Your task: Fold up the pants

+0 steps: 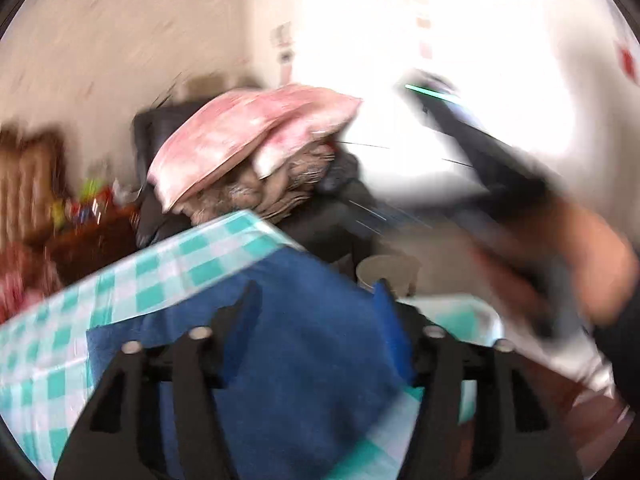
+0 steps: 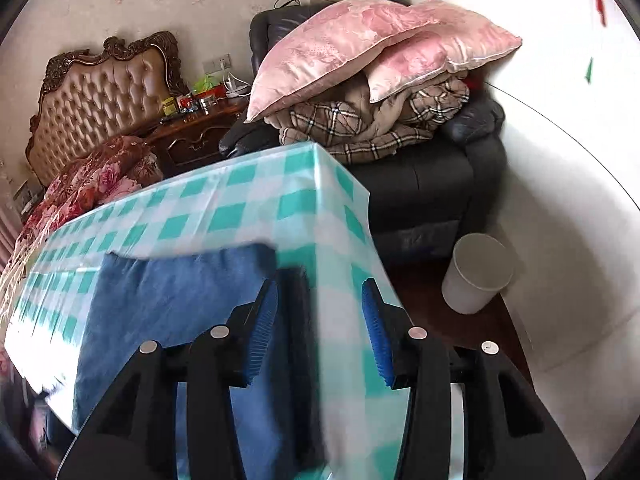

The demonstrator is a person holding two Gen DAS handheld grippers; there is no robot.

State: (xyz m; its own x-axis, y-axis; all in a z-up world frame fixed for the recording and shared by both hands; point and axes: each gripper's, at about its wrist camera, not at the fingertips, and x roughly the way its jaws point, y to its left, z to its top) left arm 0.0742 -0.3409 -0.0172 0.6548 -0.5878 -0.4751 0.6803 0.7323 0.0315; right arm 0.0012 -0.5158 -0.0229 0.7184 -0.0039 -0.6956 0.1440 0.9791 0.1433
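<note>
Pants [image 2: 172, 304] on checked tablecloth [image 2: 248, 208] (both hand-held grippers agape above)

Left view motion-blurred, window glare, fisheye edges

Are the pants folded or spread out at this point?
Folded. The pants lie as a compact blue rectangle with squared edges on the checked tablecloth; no separate legs show. Both claws are open.

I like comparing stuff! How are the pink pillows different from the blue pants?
The pillows are pink, shiny and flowery; the pants are plain blue. The pillows are puffy and tilted; the pants lie flat. The pillows sit on a plaid blanket on the dark armchair; the pants lie on the checked table, near the open right gripper. Both are soft cloth things.
</note>
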